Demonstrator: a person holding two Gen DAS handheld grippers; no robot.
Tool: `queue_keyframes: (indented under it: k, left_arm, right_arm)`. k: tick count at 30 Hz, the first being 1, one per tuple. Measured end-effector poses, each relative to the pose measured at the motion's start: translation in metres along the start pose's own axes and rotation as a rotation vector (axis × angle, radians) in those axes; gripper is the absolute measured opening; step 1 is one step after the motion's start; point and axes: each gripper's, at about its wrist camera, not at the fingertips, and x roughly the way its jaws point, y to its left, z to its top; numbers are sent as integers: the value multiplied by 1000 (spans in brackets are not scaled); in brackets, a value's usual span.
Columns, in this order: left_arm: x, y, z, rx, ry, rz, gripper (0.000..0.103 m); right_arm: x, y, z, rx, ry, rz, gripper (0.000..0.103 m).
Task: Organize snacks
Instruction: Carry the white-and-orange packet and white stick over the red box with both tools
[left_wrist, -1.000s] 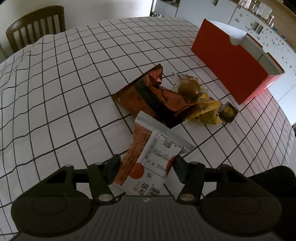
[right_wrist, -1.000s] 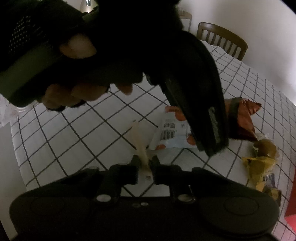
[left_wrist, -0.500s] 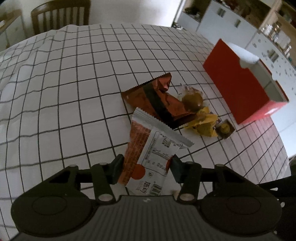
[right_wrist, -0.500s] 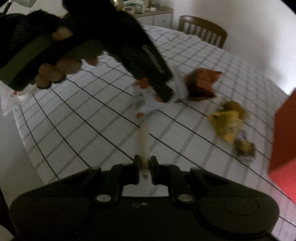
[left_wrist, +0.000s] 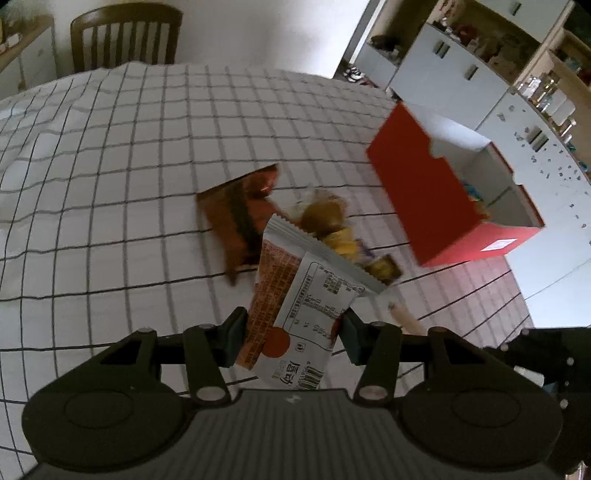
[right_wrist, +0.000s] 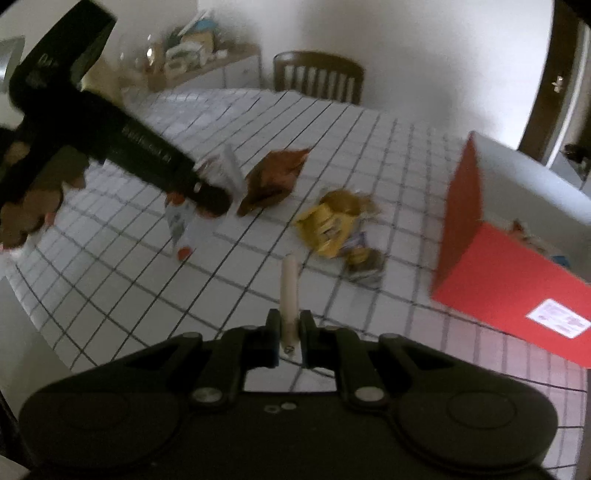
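The left gripper (left_wrist: 291, 334) is clamping a white-and-orange snack packet (left_wrist: 295, 306) across its lower half; its jaws have just been closing on it. The film looks light, soft and slippery, so gripping near the sealed end is advisable. Ahead of its fingers, a brown packet (left_wrist: 236, 218) and yellow wrappers (left_wrist: 343, 240) are lying on the checked tablecloth (left_wrist: 110, 184). The right gripper (right_wrist: 289, 332) is pinching a thin pale stick (right_wrist: 289, 291), likely brittle, with the red box (right_wrist: 498, 269) to its right

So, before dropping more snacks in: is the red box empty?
No. The red box is open on top, and colourful wrappers lie inside against its white inner wall.
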Motion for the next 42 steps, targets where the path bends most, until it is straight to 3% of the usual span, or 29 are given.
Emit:
queue_keyframes:
  k: [13,20,32,42]
  left_arm:
    - [-22,-99,34,51,-76,-16,52]
    - [-16,-158,57,88,-103,-51,52]
    - [30,-239,101,116,-104,-54,52]
    - [90,-265,146,80,-67,69,52]
  right_arm:
    - [-75,-77,24,106,-162,-64,10]
    - [-95,-123,30,130,-212,-99,10]
    - [-108,-203,27,161,-242,-155,10]
    - [-84,-271,21,245,-184,-193,10]
